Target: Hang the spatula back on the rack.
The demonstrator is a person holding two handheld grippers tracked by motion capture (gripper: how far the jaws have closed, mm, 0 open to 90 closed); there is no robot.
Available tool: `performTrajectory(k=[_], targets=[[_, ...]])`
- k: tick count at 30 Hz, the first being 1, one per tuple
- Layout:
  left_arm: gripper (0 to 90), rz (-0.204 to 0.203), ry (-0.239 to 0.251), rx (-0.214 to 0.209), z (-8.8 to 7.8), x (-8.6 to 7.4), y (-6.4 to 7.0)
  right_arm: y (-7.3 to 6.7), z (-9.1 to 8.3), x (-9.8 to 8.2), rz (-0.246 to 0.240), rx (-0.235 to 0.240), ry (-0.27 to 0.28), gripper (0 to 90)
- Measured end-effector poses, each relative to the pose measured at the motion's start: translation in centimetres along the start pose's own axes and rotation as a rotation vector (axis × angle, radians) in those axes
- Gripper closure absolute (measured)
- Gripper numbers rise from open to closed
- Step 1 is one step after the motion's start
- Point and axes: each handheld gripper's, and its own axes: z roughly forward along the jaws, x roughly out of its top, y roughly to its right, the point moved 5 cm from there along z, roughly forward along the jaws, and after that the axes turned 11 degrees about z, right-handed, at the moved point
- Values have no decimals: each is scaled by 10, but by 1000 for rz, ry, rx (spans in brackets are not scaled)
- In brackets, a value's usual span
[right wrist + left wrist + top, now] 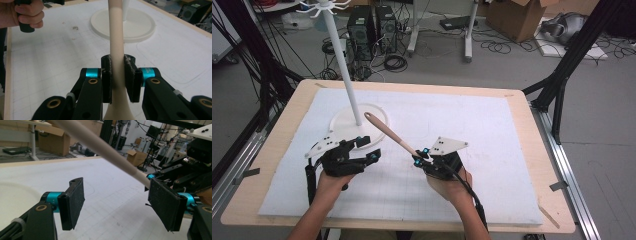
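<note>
Left tongs [364, 148]: jaws apart, empty, beside the white stand base [343, 122].
Wooden utensil [389, 134]: slanting above the tabletop [522, 107], tip toward the stand pole [343, 60].
Handling: probably light, rigid, smooth; best gripped on its narrow handle.
Right tongs [420, 156]: clamped on the utensil's handle.

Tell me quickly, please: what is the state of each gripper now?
Left gripper: open, holding nothing.
Right gripper: closed on the wooden spoon.
</note>
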Motion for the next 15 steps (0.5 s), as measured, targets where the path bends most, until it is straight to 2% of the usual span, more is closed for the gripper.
performTrajectory(k=[3,9,12,15], targets=[[301,0,-8,-14,11,9,5,-3,0,3,-8,1,26,780],[287,6,-22,-2,30,18,11,-9,-2,7,-28,-16,86,780],[310,8,-35,-18,37,22,14,-10,-4,10,-25,-28,121,781],[341,0,-28,-31,41,26,16,-11,-5,11,-29,-33,143,781]])
